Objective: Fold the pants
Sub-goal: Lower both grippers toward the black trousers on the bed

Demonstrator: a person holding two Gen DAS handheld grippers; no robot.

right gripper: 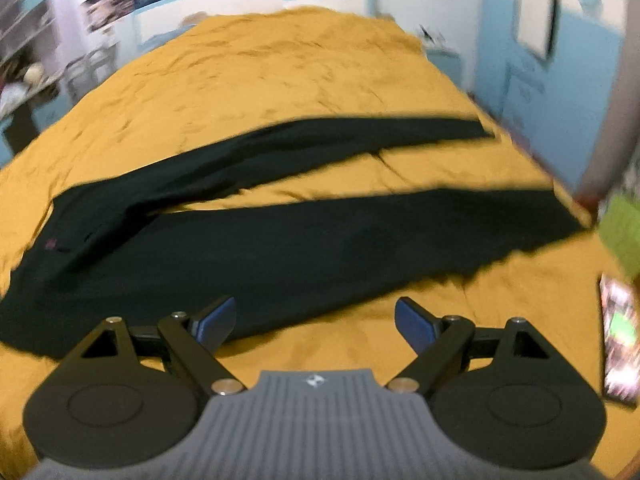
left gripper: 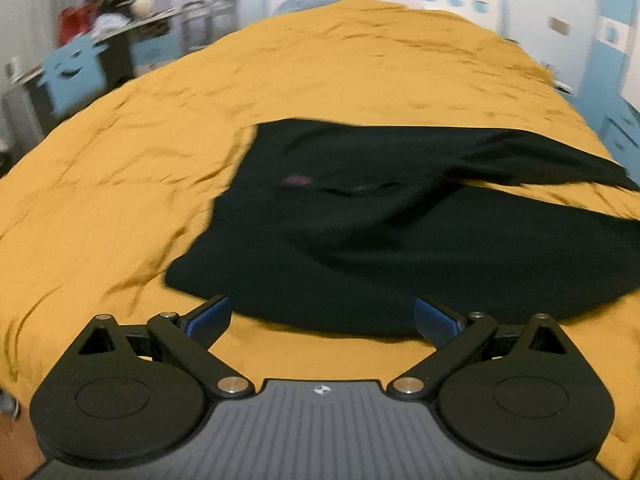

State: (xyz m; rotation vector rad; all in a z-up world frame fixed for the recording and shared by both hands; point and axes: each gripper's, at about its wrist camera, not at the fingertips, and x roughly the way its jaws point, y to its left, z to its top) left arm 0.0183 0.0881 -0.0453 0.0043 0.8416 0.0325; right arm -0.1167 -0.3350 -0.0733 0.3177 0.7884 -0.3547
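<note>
Black pants [left gripper: 360, 224] lie spread flat on a mustard-yellow bedspread [left gripper: 160, 152]. In the left wrist view I see the waist end nearest me, with a small pink label. My left gripper [left gripper: 322, 322] is open and empty, just short of the waist's near edge. In the right wrist view the pants [right gripper: 280, 248] show both legs apart, running to the right. My right gripper [right gripper: 316, 322] is open and empty, hovering at the near edge of the closer leg.
The bedspread [right gripper: 280, 80] covers the whole bed. A phone with a lit screen [right gripper: 620, 340] and a green object [right gripper: 624, 232] lie at the bed's right edge. Shelves and blue furniture [left gripper: 76, 72] stand to the left, blue drawers [left gripper: 624, 128] to the right.
</note>
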